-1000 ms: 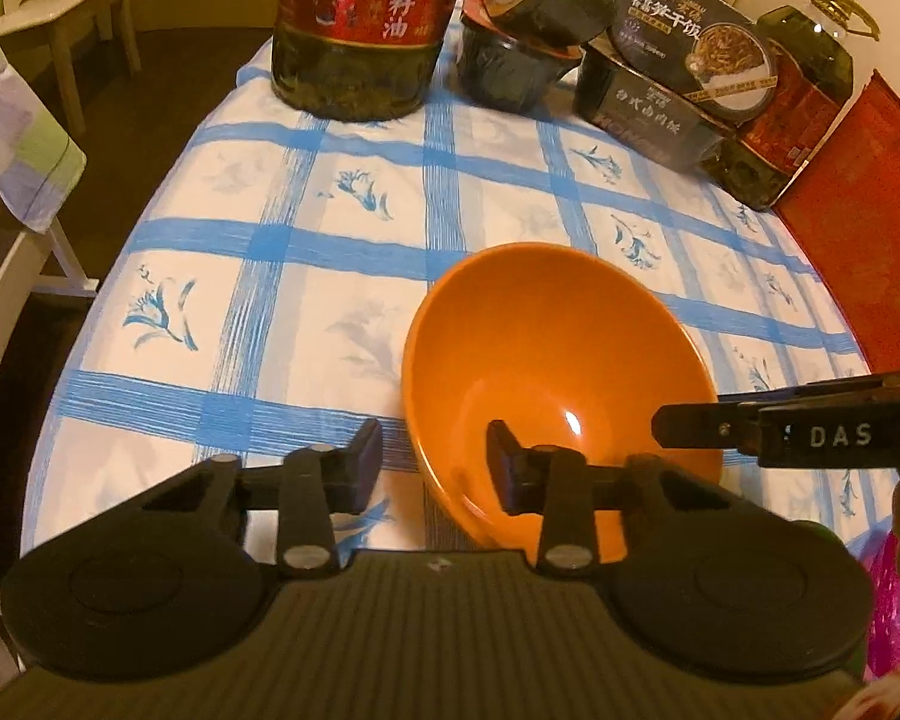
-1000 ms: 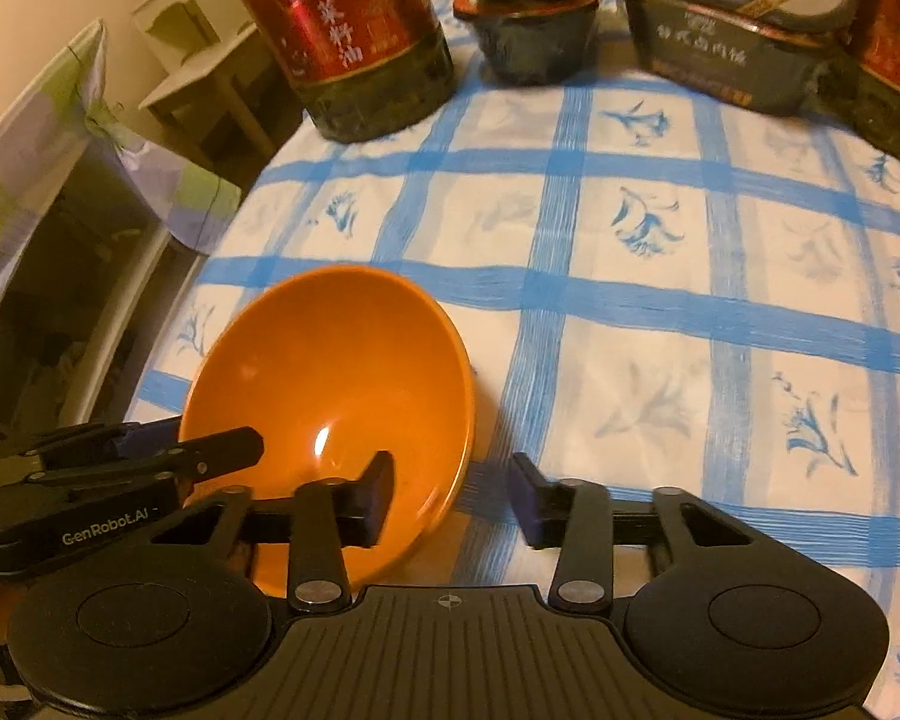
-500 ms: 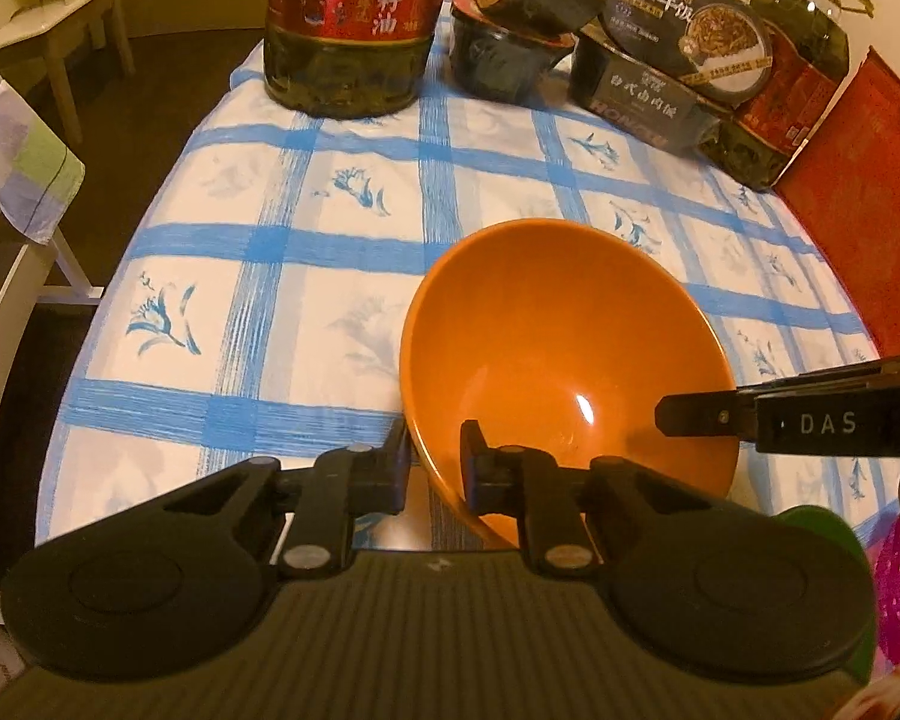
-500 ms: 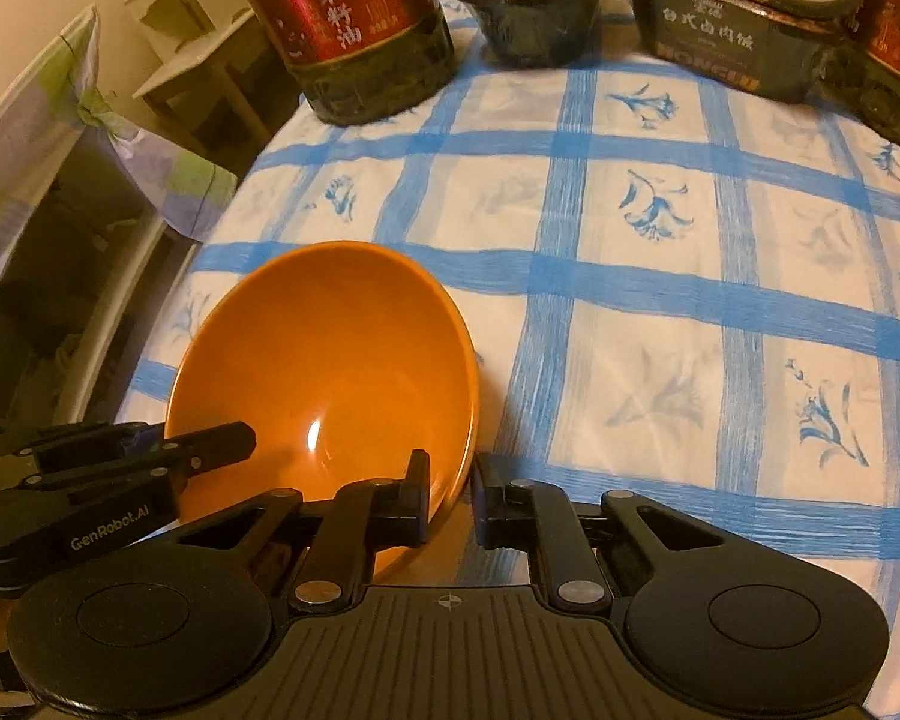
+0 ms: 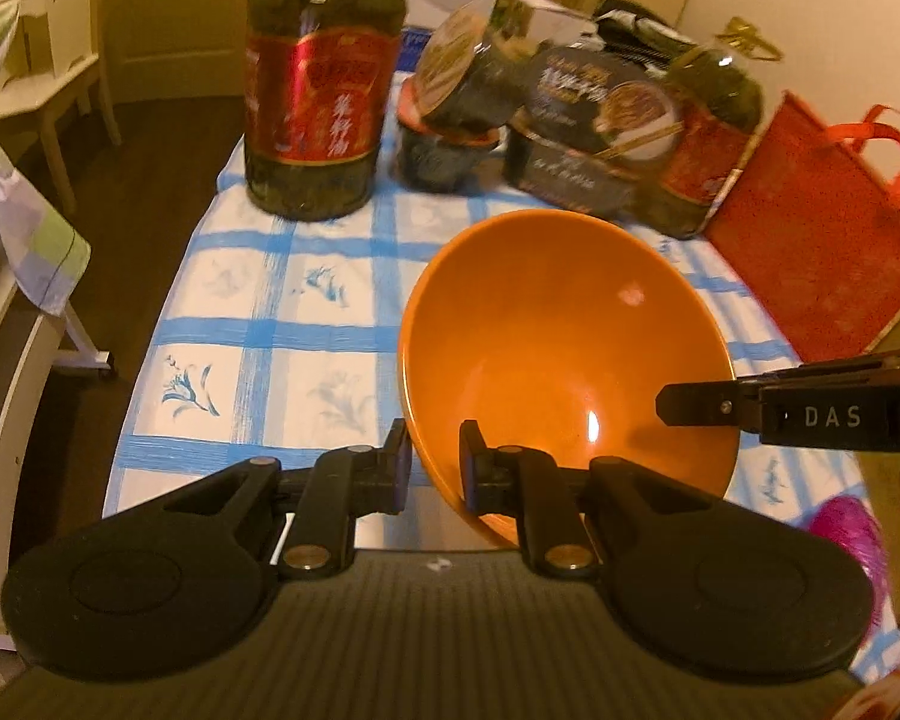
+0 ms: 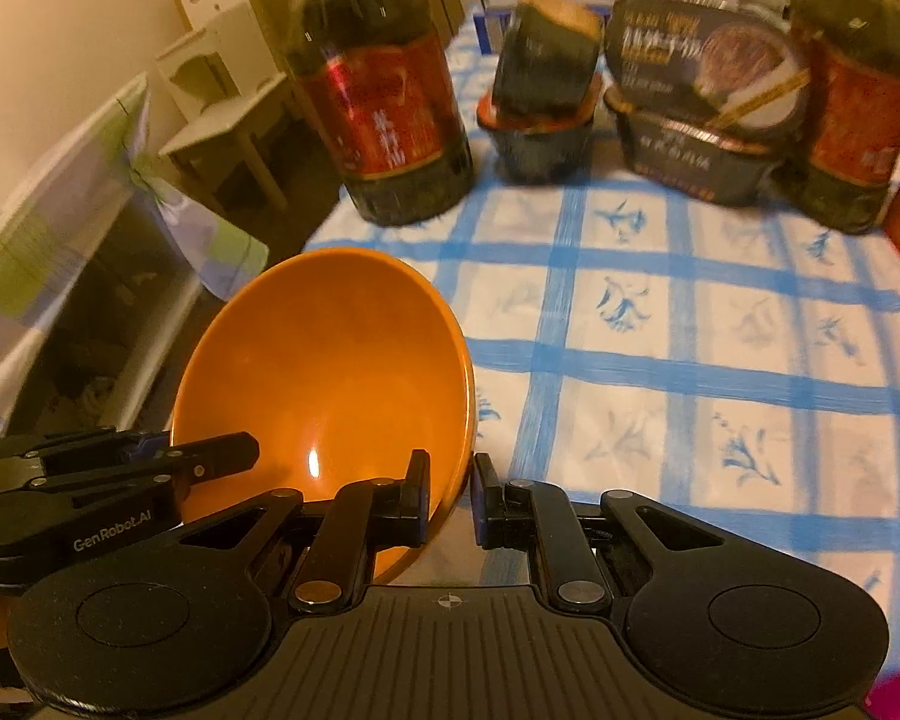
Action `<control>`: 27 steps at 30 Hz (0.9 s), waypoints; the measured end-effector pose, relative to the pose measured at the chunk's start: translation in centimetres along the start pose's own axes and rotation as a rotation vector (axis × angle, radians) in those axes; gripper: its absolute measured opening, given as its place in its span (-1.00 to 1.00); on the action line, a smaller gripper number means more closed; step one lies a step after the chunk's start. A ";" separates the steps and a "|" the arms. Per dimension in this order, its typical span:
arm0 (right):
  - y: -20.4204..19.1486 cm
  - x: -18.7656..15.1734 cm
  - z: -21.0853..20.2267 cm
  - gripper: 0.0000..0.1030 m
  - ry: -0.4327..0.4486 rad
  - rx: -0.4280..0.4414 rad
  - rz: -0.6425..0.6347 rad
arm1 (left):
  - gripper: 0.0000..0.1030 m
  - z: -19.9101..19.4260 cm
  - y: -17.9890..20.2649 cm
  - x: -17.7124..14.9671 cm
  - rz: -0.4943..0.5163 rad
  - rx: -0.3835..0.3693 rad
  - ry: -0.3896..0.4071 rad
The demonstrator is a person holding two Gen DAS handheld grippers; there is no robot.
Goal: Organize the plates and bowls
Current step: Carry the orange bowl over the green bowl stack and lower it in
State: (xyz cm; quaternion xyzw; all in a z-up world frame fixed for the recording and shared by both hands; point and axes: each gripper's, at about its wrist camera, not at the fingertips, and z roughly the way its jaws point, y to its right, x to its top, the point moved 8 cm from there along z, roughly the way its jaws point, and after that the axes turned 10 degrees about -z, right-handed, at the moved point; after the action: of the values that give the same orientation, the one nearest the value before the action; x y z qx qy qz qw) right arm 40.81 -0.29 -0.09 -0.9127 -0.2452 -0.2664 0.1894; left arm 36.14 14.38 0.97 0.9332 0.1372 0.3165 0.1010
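Note:
An orange bowl (image 5: 564, 348) is held above the blue-checked tablecloth (image 5: 282, 324). My left gripper (image 5: 435, 462) is shut on the bowl's left rim. My right gripper (image 6: 450, 489) is shut on the bowl's (image 6: 330, 372) right rim. Each gripper shows in the other's view: the right one from the right in the left wrist view (image 5: 690, 405), the left one from the left in the right wrist view (image 6: 234, 450). The bowl is empty and tilted towards the cameras.
At the table's back stand a big oil bottle (image 5: 321, 90), stacked dark food tubs (image 5: 462, 114), boxed meals (image 5: 594, 138) and a second oil bottle (image 5: 708, 144). A red bag (image 5: 810, 240) is at the right. A chair and cloth-covered rack (image 6: 90, 252) are at the left.
Both grippers closed on the bowl's rim on opposite sides, then lifted it off the table; the cameras rose and tilted up, showing more of the back items.

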 end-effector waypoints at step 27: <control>-4.0 -19.1 -13.0 -0.73 0.047 -0.001 0.128 | -0.73 -11.9 5.1 -16.6 0.044 -0.089 -0.030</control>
State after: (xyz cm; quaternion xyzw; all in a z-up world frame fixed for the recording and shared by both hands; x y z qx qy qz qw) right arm 19.44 -9.91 -0.07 -0.9200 -0.1819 -0.2753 0.2115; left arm 17.14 5.52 2.30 0.9352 0.1006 0.3104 0.1377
